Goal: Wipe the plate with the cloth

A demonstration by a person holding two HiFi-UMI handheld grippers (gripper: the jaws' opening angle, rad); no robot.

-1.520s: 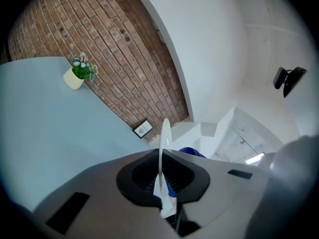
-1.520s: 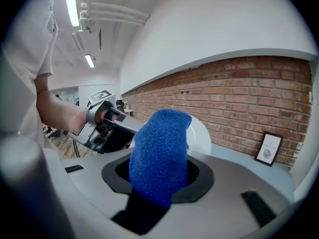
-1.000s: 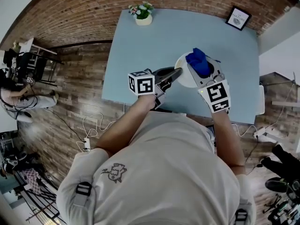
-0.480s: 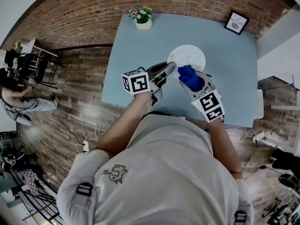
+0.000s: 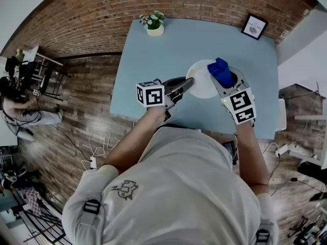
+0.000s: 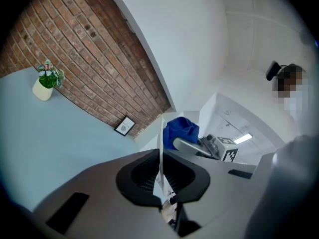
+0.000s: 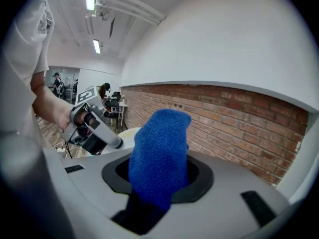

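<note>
Left gripper view shows the left gripper [image 6: 160, 177] closed on the rim of the white plate [image 6: 160, 136], which runs edge-on as a thin pale line between the two pads. In the right gripper view the right gripper [image 7: 158, 183] is clamped on the blue cloth [image 7: 160, 151], a bunched wad standing up out of the jaws. In the head view the cloth sits against the plate's far right rim, with most of the plate's face bare to its left. The left gripper reaches in to the plate's near left edge. Whether the plate rests flat on the pale blue table [image 5: 153, 55] or is lifted slightly off it, I cannot tell from above.

Half a second ago the cloth was at the near edge of the plate, close to the left gripper's tips. A second ago it was out on the right part, much as now. So the cloth has gone across the face and back, while the left grip on the rim has not changed. I judge the wiping well under way, with the plate steadied from the other side. The next stroke probably wants the cloth drawn back over the bare face. A small potted plant [image 5: 155, 22] and a framed picture [image 5: 254, 26] stand at the table's far edge, well apart from the work.
</note>
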